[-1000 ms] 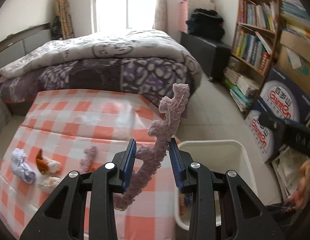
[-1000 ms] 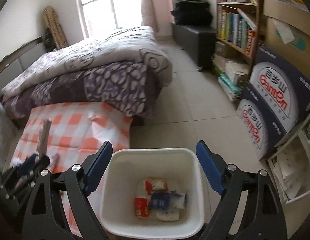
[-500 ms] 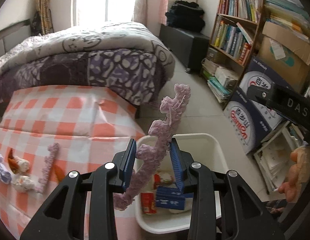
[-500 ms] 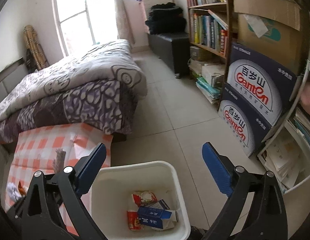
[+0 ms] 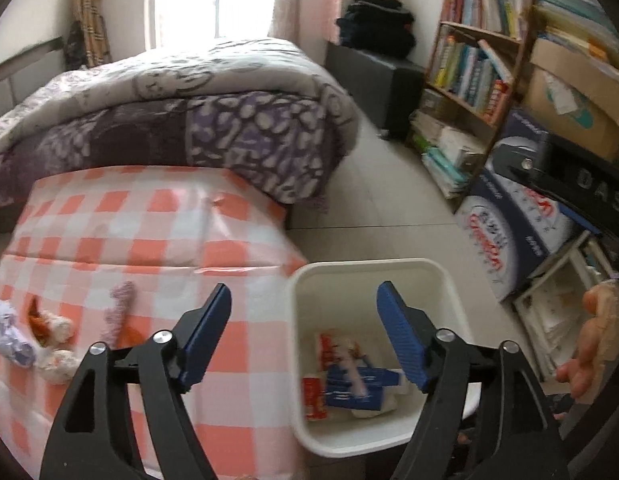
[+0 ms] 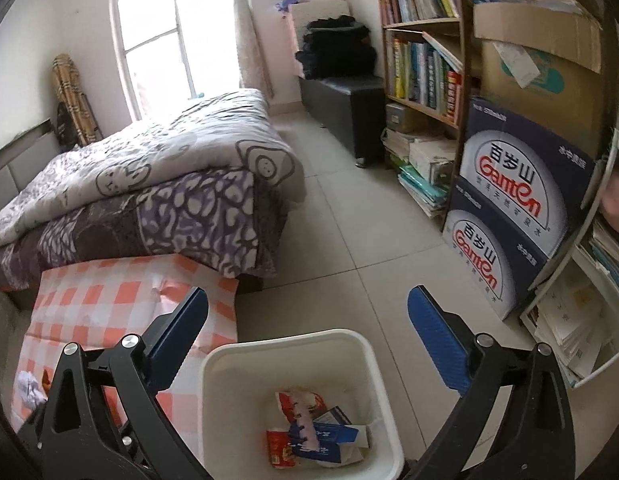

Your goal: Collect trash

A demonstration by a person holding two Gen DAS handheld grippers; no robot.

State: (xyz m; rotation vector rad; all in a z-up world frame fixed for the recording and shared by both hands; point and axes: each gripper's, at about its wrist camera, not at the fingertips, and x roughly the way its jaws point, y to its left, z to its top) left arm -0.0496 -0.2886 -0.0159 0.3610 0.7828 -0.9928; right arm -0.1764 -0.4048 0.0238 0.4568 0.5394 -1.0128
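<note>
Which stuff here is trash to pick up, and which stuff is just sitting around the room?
For the job:
white bin
purple strip on the checked cloth
crumpled scraps
cartons in the bin

Just around:
bed quilt
bookshelf
water boxes

Open bin (image 6: 213,364) mouth, unobstructed above
</note>
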